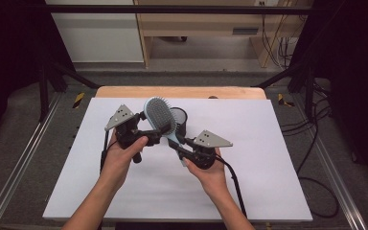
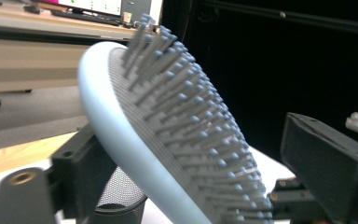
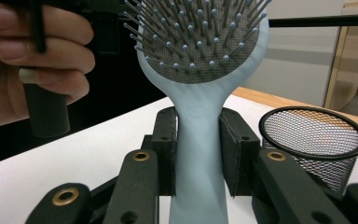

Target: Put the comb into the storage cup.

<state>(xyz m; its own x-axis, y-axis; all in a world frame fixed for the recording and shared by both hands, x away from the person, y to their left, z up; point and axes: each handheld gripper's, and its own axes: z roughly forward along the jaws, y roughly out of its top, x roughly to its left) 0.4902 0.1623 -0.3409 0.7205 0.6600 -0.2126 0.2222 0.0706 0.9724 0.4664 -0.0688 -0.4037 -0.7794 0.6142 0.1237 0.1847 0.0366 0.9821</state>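
Observation:
A light blue hairbrush [image 1: 160,115] with a grey bristle pad is held up above the white table top [image 1: 268,167]. My right gripper [image 1: 179,146] is shut on its handle [image 3: 198,140], which stands upright between the two black jaws. My left gripper [image 1: 146,129] is open, its jaws set wide on either side of the brush head [image 2: 168,130]. The bristles stand apart from that gripper's right jaw. A black mesh cup [image 1: 181,120] stands on the table just behind the brush. It also sits at the right [image 3: 314,140] in the right gripper view.
The white sheet covers a wooden table whose far edge [image 1: 179,92] shows beyond it. Black frame bars and cables run along both sides. A wooden cabinet [image 1: 211,28] stands on the floor behind.

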